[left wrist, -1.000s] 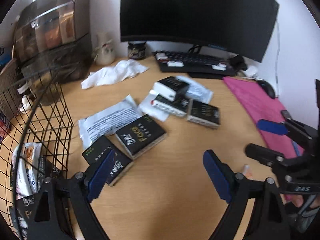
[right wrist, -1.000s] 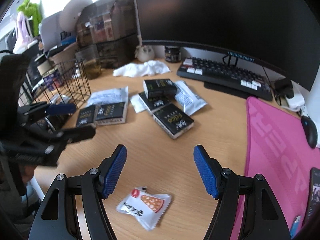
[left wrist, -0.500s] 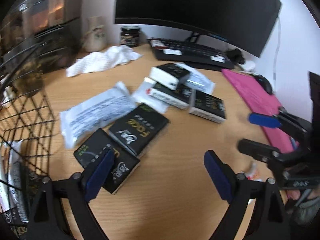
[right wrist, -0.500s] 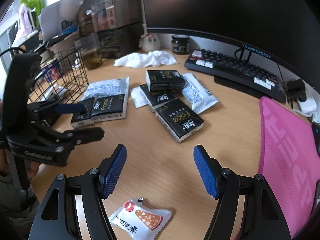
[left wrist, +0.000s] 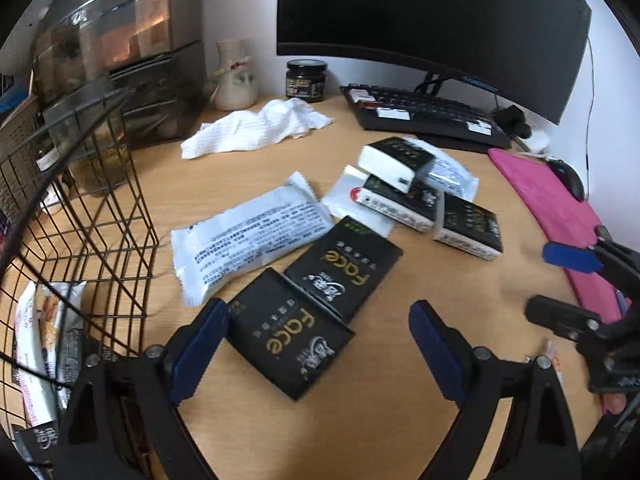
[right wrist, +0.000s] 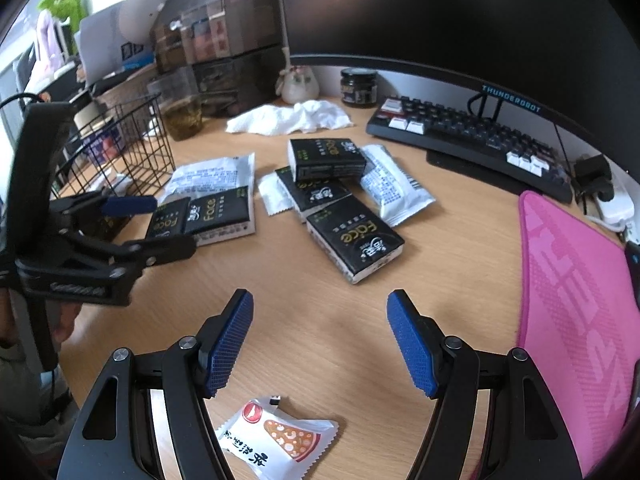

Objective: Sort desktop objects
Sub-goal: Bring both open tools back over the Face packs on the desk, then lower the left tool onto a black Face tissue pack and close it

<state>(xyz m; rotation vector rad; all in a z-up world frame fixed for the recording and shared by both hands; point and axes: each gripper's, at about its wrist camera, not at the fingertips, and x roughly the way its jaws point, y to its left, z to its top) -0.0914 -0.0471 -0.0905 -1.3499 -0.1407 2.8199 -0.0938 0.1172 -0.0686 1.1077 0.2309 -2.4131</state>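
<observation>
Our left gripper (left wrist: 316, 344) spreads its jaws wide around the nearest black tissue pack (left wrist: 288, 338), not yet pressing it, lined up for a pick. Our right gripper (right wrist: 320, 342) waits with jaws open and empty over bare surface, a snack sachet (right wrist: 276, 440) beneath. The wire basket (left wrist: 80, 208) at the surface's left edge likely takes the packs.

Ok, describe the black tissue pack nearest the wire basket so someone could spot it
Start at the wire basket on the desk's left side. Just right of it lie two black "Face" tissue packs; take the nearer pack, overlapped by its twin, the only one framed by the left gripper.
</observation>
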